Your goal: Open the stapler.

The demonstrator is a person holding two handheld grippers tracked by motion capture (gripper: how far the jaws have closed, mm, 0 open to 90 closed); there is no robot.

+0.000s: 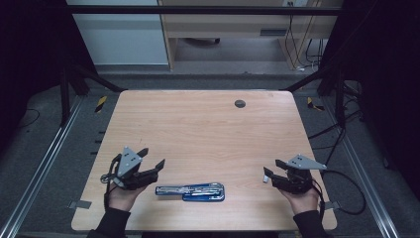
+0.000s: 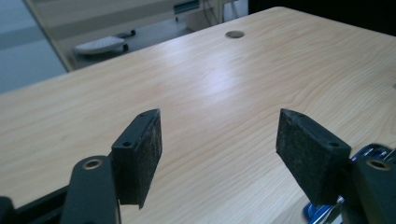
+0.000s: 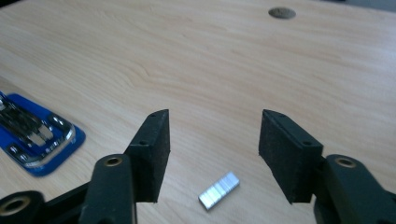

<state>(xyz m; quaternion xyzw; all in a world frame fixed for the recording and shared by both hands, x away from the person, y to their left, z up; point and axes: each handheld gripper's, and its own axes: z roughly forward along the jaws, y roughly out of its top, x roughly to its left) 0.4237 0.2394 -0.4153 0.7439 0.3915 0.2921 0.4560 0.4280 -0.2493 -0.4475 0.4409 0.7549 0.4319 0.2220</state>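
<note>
Right gripper view: my right gripper (image 3: 214, 140) hangs spread over the small silver staple strip (image 3: 219, 190), long axis slanting across the jaws; left gripper (image 2: 219, 140) also spread.

Shiny metal staple strip (image 3: 219, 190); blue glossy stapler (image 1: 190, 191); wood-grain table (image 1: 198, 129).

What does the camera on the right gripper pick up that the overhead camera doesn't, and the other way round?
Only in the right gripper view: a small silver strip of staples lying on the table just ahead of the right gripper, below the gap between its open jaws.

Only in the high view: the left gripper, also open, the person's two hands, and the floor and furniture beyond the table.

Shared: the wooden table, the round grey cap near its far edge, and the blue stapler, opened out flat between the two hands.
</note>
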